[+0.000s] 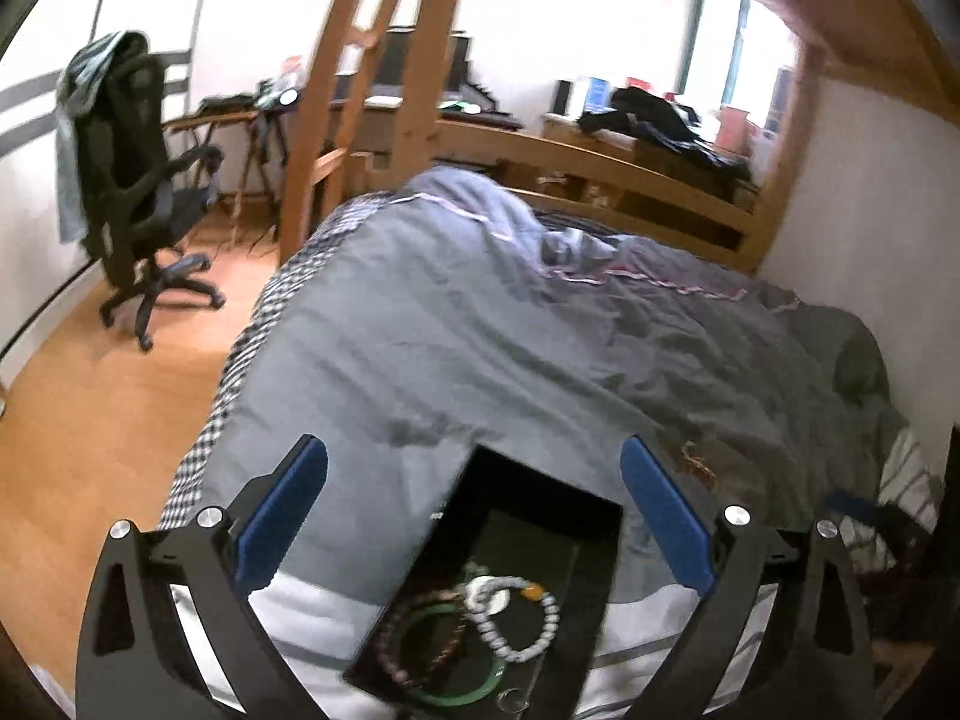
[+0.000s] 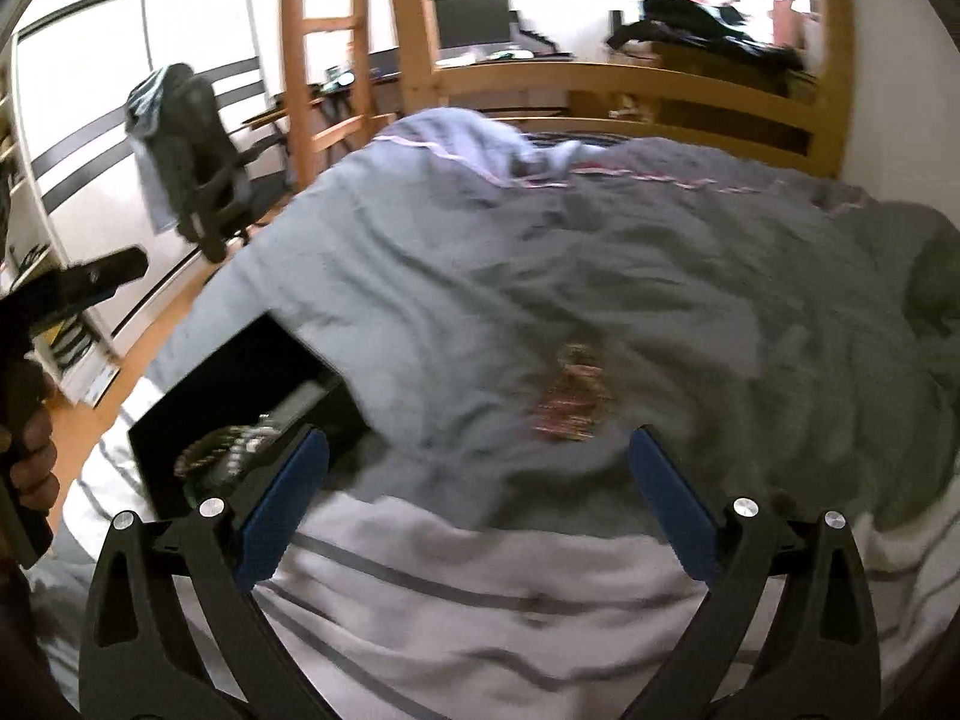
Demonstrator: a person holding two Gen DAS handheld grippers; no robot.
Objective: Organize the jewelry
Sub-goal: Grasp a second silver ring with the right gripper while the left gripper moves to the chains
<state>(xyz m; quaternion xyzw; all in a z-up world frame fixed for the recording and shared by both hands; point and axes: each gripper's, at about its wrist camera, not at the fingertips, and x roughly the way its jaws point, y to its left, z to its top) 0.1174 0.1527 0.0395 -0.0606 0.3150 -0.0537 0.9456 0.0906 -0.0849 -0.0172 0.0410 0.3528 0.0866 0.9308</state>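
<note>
A black open box (image 1: 543,495) lies on the bed below my left gripper (image 1: 474,462), which is open and empty above it. Inside lie a green bangle (image 1: 432,693), a dark bead bracelet (image 1: 399,630), a pale bead bracelet (image 1: 528,618) and a white ring pendant (image 1: 489,594). A thin chain piece (image 1: 696,462) lies on the duvet right of the box. In the right wrist view the box (image 2: 240,372) is at the left, and a blurred reddish-gold jewelry piece (image 2: 573,396) lies on the duvet ahead of my open, empty right gripper (image 2: 480,450).
A grey duvet (image 1: 510,330) covers the bed, with a white striped sheet (image 2: 480,588) near me. The wooden bunk frame and ladder (image 1: 372,90) stand behind. An office chair (image 1: 138,180) is on the wood floor at the left. The left hand holds its gripper handle (image 2: 36,420).
</note>
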